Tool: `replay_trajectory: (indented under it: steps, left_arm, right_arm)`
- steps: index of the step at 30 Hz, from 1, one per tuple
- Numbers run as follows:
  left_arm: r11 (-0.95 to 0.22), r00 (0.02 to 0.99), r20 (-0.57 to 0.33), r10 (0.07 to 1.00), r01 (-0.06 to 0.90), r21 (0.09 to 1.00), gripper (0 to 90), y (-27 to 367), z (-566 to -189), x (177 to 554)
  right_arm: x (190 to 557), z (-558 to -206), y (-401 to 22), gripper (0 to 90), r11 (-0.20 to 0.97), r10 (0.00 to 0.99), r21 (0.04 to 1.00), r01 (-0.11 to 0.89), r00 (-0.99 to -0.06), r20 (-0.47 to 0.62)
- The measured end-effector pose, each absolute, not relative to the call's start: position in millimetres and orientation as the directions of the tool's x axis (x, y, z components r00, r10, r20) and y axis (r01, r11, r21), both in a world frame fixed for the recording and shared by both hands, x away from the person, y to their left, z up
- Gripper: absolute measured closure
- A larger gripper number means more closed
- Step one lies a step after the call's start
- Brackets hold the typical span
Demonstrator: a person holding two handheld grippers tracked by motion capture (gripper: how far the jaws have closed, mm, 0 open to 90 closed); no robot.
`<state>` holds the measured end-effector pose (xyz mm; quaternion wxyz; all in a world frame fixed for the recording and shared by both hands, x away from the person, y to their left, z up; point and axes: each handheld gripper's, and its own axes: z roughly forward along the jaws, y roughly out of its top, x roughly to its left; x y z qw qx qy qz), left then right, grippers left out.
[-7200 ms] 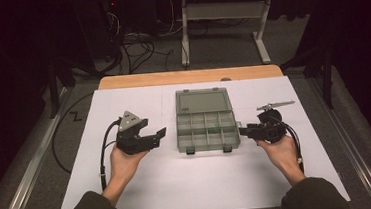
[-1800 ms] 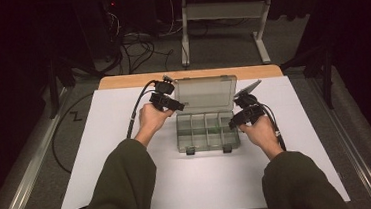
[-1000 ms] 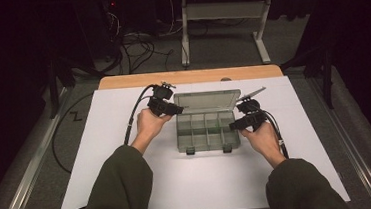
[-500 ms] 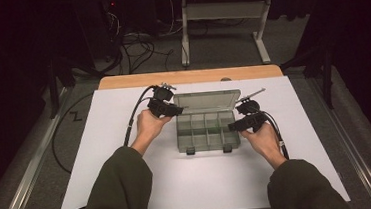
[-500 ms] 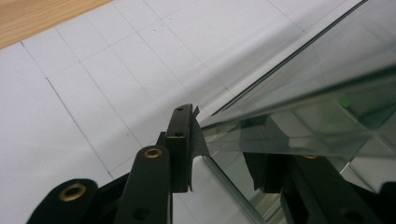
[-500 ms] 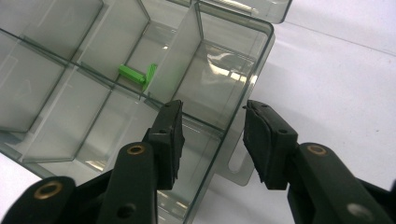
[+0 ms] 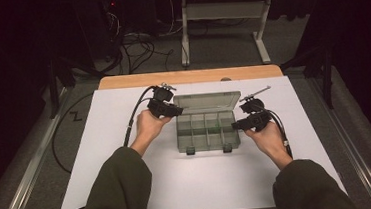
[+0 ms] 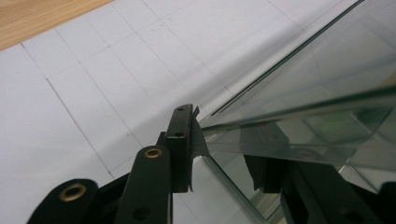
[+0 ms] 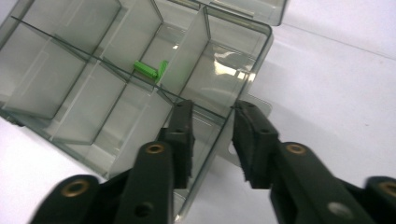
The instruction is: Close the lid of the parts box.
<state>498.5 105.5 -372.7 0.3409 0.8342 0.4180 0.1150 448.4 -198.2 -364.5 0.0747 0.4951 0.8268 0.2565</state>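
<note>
The clear grey-green compartment box (image 7: 207, 131) lies open mid-table — lid (image 7: 207, 103) raised behind, 1 green piece (image 9: 150, 70) inside.

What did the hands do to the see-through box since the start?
Both hands moved in from the table's sides to the clear plastic compartment box and its lid, closed at first, was swung up and open. The left gripper has taken hold of the lid. The right gripper straddles the box's side wall; its jaws have just been closing. The box kept its place on the white table.
</note>
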Motion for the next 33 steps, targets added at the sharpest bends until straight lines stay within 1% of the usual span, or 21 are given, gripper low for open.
replay_trajectory:
  steps: [4,9,12,22,33]
  left_arm:
    - [-0.419,0.626,-0.092,0.775,0.617,0.666,64.7,105.8,-372.0,498.3]
    - [-0.422,0.628,-0.089,0.773,0.613,0.668,64.7,106.0,-371.7,497.5]
    - [-0.429,0.633,-0.082,0.77,0.609,0.667,64.7,106.1,-371.0,496.9]
    - [-0.452,0.645,-0.057,0.762,0.593,0.667,64.7,104.8,-370.7,494.3]
    - [-0.472,0.655,-0.038,0.755,0.582,0.662,64.3,103.7,-370.7,492.1]
  right_arm:
    - [449.8,-358.1,-209.3,80.7,0.359,0.85,0.519,0.776,-0.502,0.163]
    - [456.7,-346.1,-217.2,86.0,0.338,0.855,0.539,0.771,-0.491,0.167]
    - [462.5,-336.1,-220.0,87.5,0.328,0.861,0.548,0.77,-0.482,0.162]
    - [479.7,-310.9,-221.0,88.7,0.292,0.879,0.585,0.757,-0.453,0.148]
    - [485.6,-301.7,-212.9,88.6,0.29,0.874,0.596,0.749,-0.46,0.153]
